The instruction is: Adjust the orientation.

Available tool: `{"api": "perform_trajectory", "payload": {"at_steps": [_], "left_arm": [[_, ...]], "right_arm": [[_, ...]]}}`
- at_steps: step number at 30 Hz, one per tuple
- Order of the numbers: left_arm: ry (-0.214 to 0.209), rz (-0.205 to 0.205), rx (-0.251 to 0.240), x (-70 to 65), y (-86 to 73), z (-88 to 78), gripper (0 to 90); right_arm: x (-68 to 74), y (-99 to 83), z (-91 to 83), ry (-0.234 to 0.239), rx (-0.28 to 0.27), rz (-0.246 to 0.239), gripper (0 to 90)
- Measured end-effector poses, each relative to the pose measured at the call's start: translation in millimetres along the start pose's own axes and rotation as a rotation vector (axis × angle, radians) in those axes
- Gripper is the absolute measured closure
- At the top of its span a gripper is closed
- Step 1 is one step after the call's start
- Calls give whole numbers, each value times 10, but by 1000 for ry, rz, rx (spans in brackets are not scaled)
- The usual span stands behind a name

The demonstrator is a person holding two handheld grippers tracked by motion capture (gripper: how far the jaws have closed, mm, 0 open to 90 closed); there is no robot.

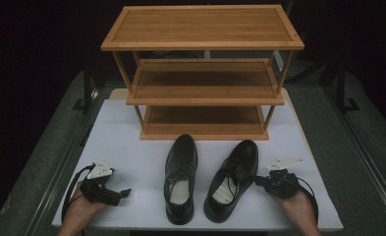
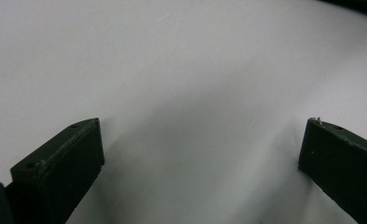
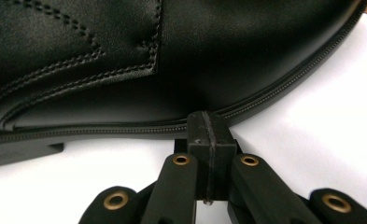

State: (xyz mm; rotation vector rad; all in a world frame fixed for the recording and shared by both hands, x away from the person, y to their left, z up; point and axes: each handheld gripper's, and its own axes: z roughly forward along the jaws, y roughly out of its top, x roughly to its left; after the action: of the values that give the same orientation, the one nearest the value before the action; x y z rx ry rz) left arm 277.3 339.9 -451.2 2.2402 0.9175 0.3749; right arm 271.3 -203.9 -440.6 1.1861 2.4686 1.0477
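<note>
Nothing is stowed yet: the rack (image 1: 203,73) at the far side stands bare on all three shelves, and both shoes sit on the table (image 1: 126,147) in front of it, the left shoe (image 1: 180,179) and right shoe (image 1: 231,179) side by side. My right claw (image 3: 208,135) is pressed together, empty, touching the right shoe's outer sole edge. My left claw (image 2: 195,154) rests spread apart over bare table at the near left, so I judge all the work remains.

— What sits on the table?
— Two black leather lace-up shoes, side by side, upright on their soles, toes toward the wooden rack. The left shoe (image 1: 180,179) points straight ahead.
— And the other?
— The right shoe (image 1: 231,180) angles slightly, toe leaning right, pale insole showing.
</note>
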Motion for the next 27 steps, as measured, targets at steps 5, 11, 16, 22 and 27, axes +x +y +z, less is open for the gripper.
{"api": "perform_trajectory", "payload": {"at_steps": [5, 11, 16, 22, 27], "left_arm": [[0, 0, 0, 0, 0, 0, 0], [0, 0, 0, 0, 0, 0, 0], [0, 0, 0, 0, 0, 0, 0], [0, 0, 0, 0, 0, -1, 0], [0, 0, 0, 0, 0, 0, 0]], "right_arm": [[36, 110, 89, 11, 8, -20, 899], [87, 218, 182, 29, 9, -37, 899], [134, 312, 265, 40, 11, -59, 899], [171, 386, 332, 45, 14, -74, 899], [204, 428, 370, 52, 15, -84, 899]]}}
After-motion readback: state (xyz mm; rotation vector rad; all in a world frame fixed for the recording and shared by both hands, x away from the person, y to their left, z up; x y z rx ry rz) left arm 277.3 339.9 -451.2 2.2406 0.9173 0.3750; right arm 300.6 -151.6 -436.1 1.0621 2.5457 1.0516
